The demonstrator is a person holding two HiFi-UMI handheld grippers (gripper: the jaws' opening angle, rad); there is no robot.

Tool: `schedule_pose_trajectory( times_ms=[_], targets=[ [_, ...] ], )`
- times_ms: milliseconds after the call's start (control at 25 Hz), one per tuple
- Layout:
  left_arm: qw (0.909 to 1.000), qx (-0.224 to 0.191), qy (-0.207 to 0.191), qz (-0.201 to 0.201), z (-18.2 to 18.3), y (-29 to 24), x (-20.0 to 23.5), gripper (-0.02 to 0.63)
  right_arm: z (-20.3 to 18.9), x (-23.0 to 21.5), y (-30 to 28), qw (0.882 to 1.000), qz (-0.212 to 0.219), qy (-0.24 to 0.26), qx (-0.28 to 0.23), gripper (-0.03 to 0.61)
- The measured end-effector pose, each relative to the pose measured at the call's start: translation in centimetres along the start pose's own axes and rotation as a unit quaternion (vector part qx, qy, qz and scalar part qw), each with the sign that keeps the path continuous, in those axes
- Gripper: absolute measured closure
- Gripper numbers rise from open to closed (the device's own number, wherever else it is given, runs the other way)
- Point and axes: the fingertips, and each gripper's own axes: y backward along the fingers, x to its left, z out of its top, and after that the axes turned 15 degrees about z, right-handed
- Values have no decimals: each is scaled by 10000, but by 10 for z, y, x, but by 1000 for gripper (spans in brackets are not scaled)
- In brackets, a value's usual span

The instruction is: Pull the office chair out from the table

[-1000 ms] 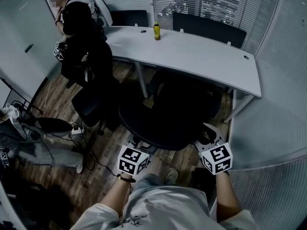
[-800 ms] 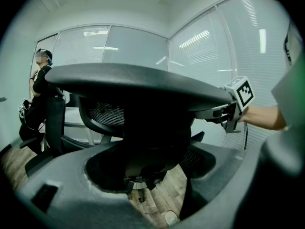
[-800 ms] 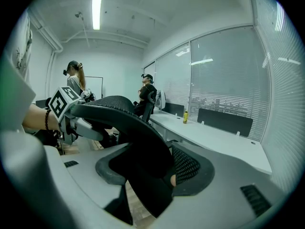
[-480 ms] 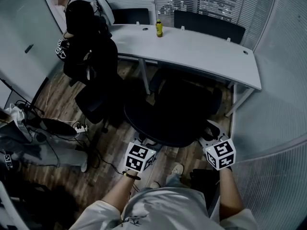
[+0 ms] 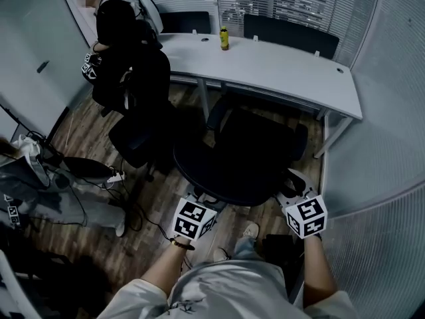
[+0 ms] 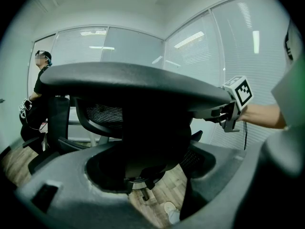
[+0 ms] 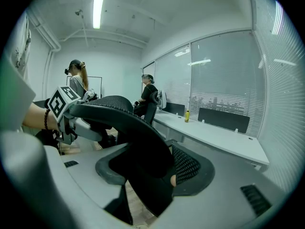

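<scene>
Evidently the chair (image 5: 252, 155) had come a little further out over the last second; in the head view the tabletop (image 5: 279, 65) sat higher and farther off than before, while both grippers kept their places on the backrest's top rim. The left gripper (image 5: 200, 203) had its jaws clamped on the rim's left end, and the left gripper view showed that dark rim running straight between them. The right gripper (image 5: 290, 190) had its jaws clamped the same way on the right end; neither hold looked to have slipped. I judged the pull under way but unfinished. The seat's front still lay close to the tabletop's near edge, perhaps just under it, though shadow hid the exact gap.

Round about, a yellow bottle (image 5: 224, 38) stood on the tabletop's far side, well apart from the chair. A person (image 5: 123, 32) in dark clothes stood at the tabletop's left end; a second chair (image 5: 133, 138) sat just beside the pulled one on its left. Cables (image 5: 86, 171) trailed over the wooden floor (image 5: 153, 198) farther left. On the right, a slanted leg (image 5: 332, 138) and the glass wall (image 5: 385, 151) stood near. The way back looked narrow; the puller's own shoe (image 5: 250, 230) lay right behind the chair, so the second chair and the wall seemed likeliest to catch it.
</scene>
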Motion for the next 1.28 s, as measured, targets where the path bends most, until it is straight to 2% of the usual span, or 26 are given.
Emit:
schedule_pose_trajectory(
  times_ms=[880, 1280],
  targets=[
    [9997, -109, -154, -179, -46, 94, -22, 290, -21, 97, 35, 9999, -101, -12, -116, 350],
    [9995, -81, -190, -224, -48, 115, -26, 290, -16, 114, 44, 9999, -84, -25, -108, 350]
  ],
)
